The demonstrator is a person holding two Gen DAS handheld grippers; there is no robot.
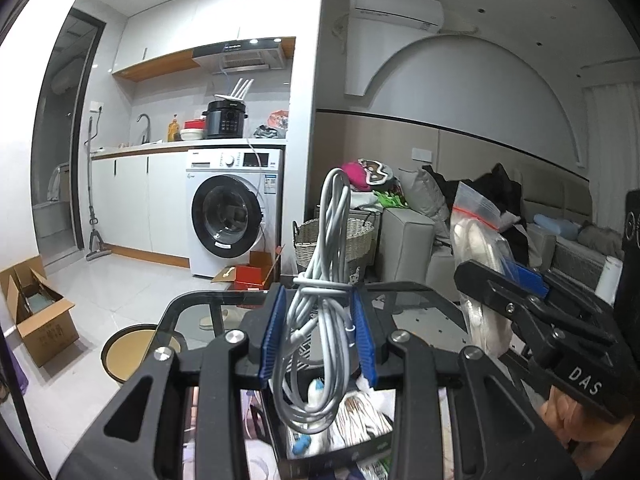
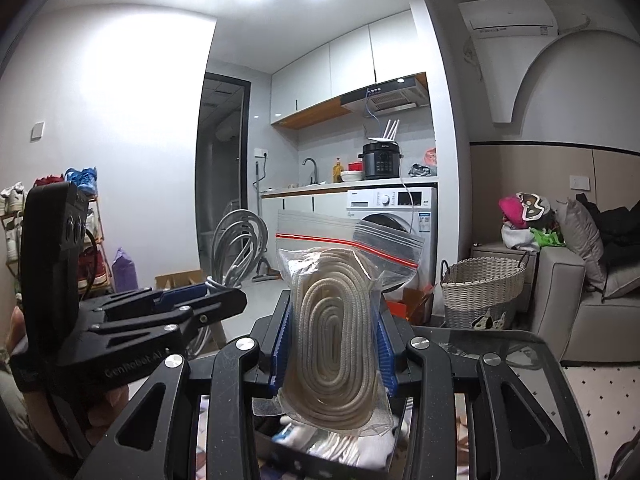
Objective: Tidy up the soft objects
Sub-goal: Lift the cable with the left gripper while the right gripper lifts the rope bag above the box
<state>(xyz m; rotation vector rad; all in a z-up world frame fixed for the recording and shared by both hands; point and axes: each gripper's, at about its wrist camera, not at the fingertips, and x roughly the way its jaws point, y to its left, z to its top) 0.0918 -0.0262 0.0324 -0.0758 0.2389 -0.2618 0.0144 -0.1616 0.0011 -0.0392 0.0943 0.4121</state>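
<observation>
While both tools carry loads clear of the counter, the hazards are listed first.

Item: left tool (image 1: 318,332), lower centre of its own view, blue pads clamped on a grey cable bundle (image 1: 324,280). The pads pinch it near the wrap at mid-length; loops stand above into mid-frame and hang below. Risk, as a judgement: the long free loops may swing, snag on the counter's dark rim (image 1: 188,300), or slide through the pads, since only a few strands are pressed.

Item: right tool (image 2: 332,350), lower centre of its own view, pads clamped on a clear zip bag of coiled cream rope (image 2: 334,336). Risk: the slick film could slip, and the bag's unzipped flap at upper right sags, so the coil might work loose if tipped.

Item: proximity. Each tool shows in the other's view, near but apart; a careless swing could tangle cable and bag.

Pose: both tools point roughly level, slightly downward, side by side, a hand (image 1: 560,416) visible at lower right behind the right one.

Beyond: wicker basket (image 2: 482,284) right of centre, washing machine (image 1: 236,212) behind, sofa (image 2: 560,300) at right.
</observation>
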